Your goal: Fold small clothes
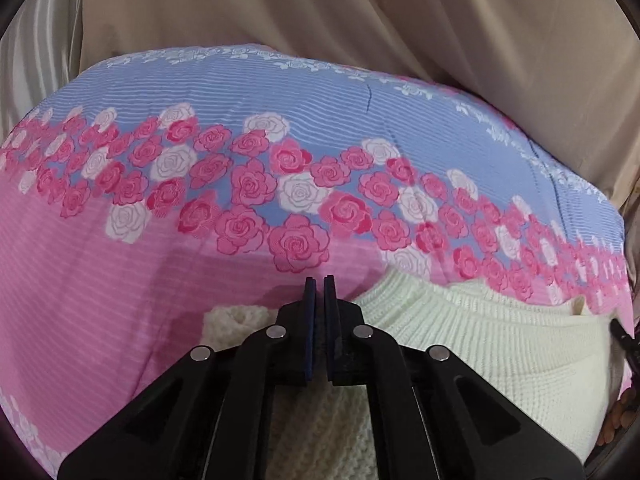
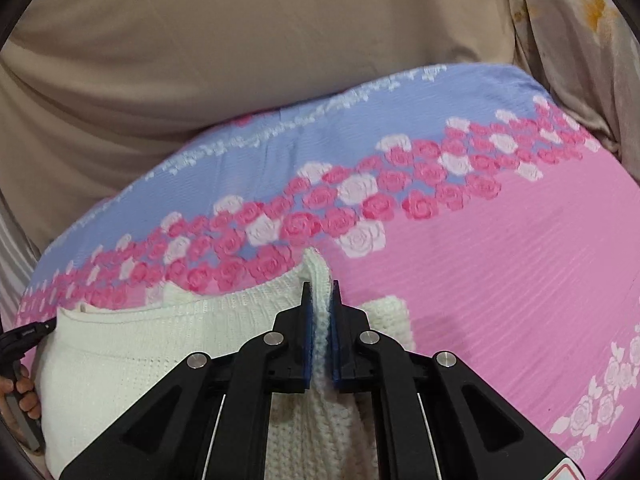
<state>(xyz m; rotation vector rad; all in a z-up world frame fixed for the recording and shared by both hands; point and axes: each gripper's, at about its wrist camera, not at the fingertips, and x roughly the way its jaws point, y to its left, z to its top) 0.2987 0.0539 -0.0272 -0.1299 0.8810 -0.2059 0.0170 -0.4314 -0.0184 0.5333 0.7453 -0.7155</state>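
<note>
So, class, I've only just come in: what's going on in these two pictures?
A person holding two grippers is folding a cream knitted garment on a bedspread printed with pink roses. The right gripper is shut on a raised fold of the knit. The left gripper has its jaws nearly together above the garment, with nothing visibly pinched at the tips. The garment is bunched, not yet a neat fold.

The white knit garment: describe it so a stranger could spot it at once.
Start at the pink and blue rose-printed bedspread. Near its front edge lies the cream knit sweater, pinched by the right gripper. It is the only plain, ribbed, unprinted fabric there.
</note>
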